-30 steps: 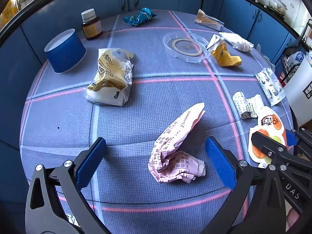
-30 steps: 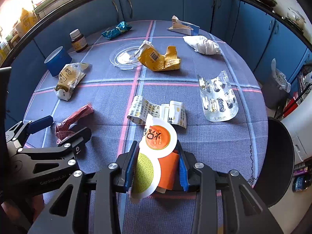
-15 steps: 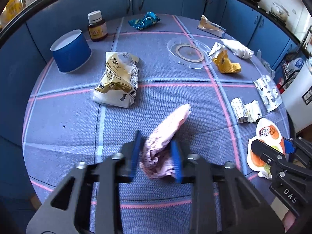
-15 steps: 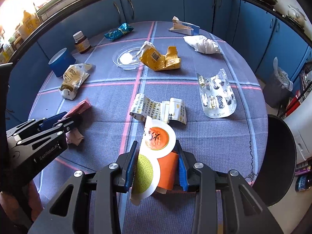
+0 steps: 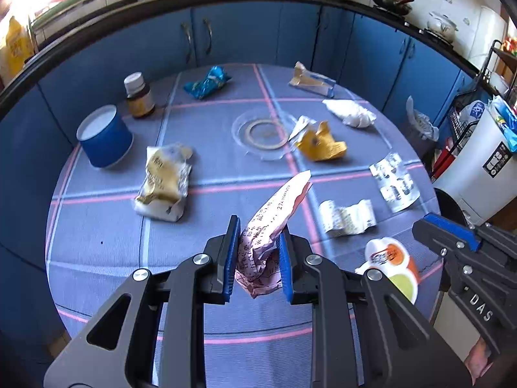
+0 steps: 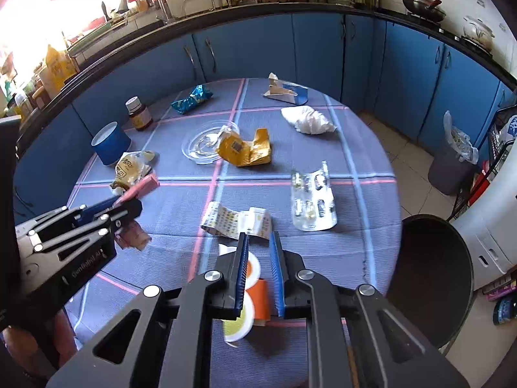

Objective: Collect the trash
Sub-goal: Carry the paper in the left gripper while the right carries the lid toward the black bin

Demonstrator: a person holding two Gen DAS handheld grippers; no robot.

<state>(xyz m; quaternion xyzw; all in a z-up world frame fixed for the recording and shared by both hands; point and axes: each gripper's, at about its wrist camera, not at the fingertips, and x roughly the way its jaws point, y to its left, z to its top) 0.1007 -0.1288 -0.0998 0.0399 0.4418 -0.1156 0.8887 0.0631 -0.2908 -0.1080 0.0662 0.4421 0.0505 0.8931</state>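
Observation:
My left gripper (image 5: 257, 255) is shut on a crumpled pink printed paper (image 5: 268, 226) and holds it above the round blue checked table (image 5: 106, 268). It also shows in the right wrist view (image 6: 137, 190), in the left gripper (image 6: 110, 208). My right gripper (image 6: 260, 274) is shut on an orange and white wrapper (image 6: 250, 287) near the table's front edge; the wrapper shows in the left wrist view (image 5: 392, 263) too. Other trash lies on the table: a yellow snack bag (image 5: 164, 181), a yellow crumpled packet (image 5: 320, 142), a blister pack (image 6: 311, 195), a folded leaflet (image 6: 237, 221).
A blue paper cup (image 5: 103, 139), a brown bottle (image 5: 139, 95), a blue wrapper (image 5: 206, 82), a clear lid (image 5: 261, 134), a white tissue (image 5: 350, 113) and a torn carton (image 5: 310, 80) sit farther back. A black chair (image 6: 429, 278) stands right of the table, a bin (image 6: 452, 158) beyond.
My left gripper closed on the pink paper and lifted it off the table. My right gripper, still holding the wrapper, rose and tilted a little.

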